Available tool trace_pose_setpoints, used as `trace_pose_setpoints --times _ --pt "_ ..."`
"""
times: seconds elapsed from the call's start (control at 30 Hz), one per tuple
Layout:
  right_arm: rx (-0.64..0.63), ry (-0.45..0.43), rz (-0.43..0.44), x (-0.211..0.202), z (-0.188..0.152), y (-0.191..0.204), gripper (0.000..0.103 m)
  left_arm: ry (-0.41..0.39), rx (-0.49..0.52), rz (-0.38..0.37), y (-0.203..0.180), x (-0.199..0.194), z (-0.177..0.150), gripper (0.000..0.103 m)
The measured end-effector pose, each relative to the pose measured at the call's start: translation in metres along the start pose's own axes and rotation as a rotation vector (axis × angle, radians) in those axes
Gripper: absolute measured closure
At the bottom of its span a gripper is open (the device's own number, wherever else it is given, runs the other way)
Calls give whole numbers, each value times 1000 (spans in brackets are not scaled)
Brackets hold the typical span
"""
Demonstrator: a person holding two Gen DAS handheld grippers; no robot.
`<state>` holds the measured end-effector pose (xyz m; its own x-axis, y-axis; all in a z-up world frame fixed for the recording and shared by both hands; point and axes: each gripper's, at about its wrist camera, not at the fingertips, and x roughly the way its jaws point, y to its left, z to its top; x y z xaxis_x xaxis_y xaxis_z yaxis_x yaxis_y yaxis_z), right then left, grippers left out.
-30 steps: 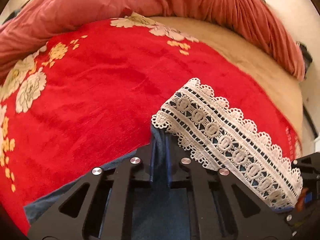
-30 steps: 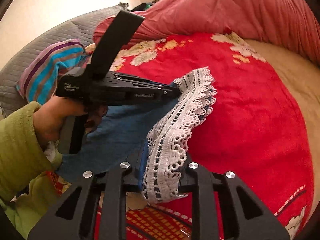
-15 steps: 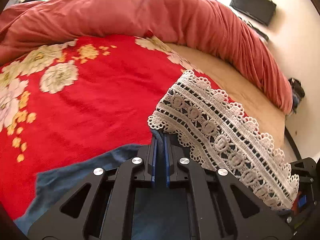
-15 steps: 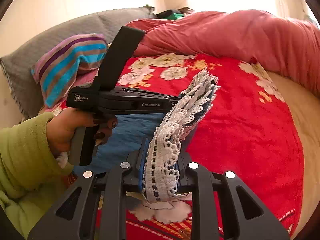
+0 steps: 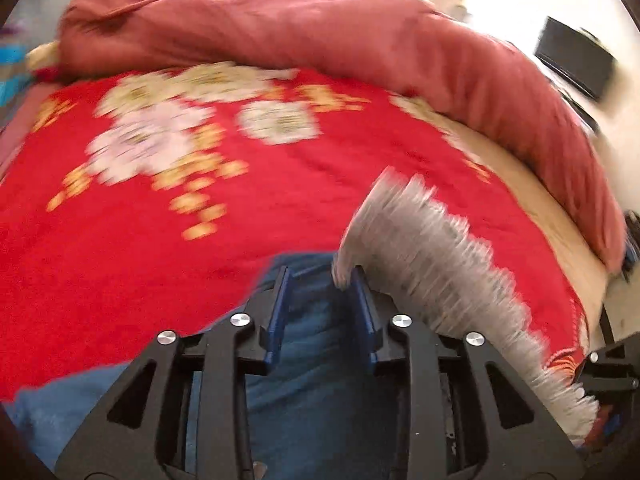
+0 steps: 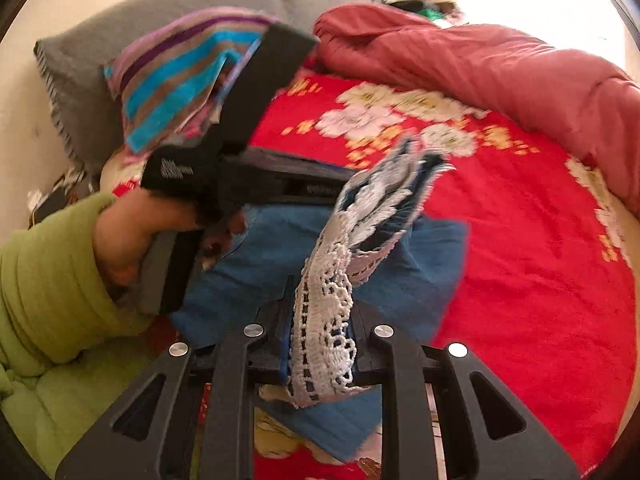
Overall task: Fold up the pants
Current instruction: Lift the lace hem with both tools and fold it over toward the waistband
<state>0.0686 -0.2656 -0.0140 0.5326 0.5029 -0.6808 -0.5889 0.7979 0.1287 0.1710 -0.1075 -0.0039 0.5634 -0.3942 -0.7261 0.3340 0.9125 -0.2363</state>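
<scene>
While the blue pants [image 6: 276,256] lie partly bunched on the red flowered blanket [image 5: 132,240] of the bed, their white lace hem [image 6: 324,320] is lifted clear of it and strung between the two tools. The right gripper [image 6: 320,328] has its jaws closed on the lace, whereas the left gripper [image 5: 320,292] stands with jaws parted, blue cloth lying loose between them and lace brushing one finger. A rumpled pink quilt [image 5: 320,32] is heaped beyond, a striped pillow [image 6: 176,76] to the side.
</scene>
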Motion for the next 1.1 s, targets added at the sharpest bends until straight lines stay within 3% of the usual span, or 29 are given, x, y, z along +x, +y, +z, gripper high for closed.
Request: trace_pose_setpoints --times 0.2,0.33,0.43,0.53,0.57,0.63,0.73,0.83,1.0,1.1 --pt "-71 71 21 28 3 34 85 -47 -211 0 68 -31 -27 75" --pt "-117 95 32 41 7 55 85 -92 -307 -37 90 -49 -34 71" --pt "-157 125 22 55 7 73 82 -121 -308 -39 93 -54 -34 69" --pt "-178 149 70 60 4 85 81 -121 -303 -57 90 -54 -35 64" --pt "-187 151 97 58 3 90 77 -119 -300 -61 89 -54 -36 62" --pt "-220 135 128 49 1 101 69 -117 -296 -70 88 -53 -37 61" --pt "-239 90 145 32 3 102 67 -110 -292 -78 85 -52 -39 61" --pt "-213 47 117 14 4 86 57 -93 -280 -70 79 -49 -40 60" --pt "-193 67 40 4 -15 57 55 -63 -261 -85 66 -45 -43 59" --pt "-192 78 38 3 -26 55 55 -27 -255 -123 56 -40 -45 58"
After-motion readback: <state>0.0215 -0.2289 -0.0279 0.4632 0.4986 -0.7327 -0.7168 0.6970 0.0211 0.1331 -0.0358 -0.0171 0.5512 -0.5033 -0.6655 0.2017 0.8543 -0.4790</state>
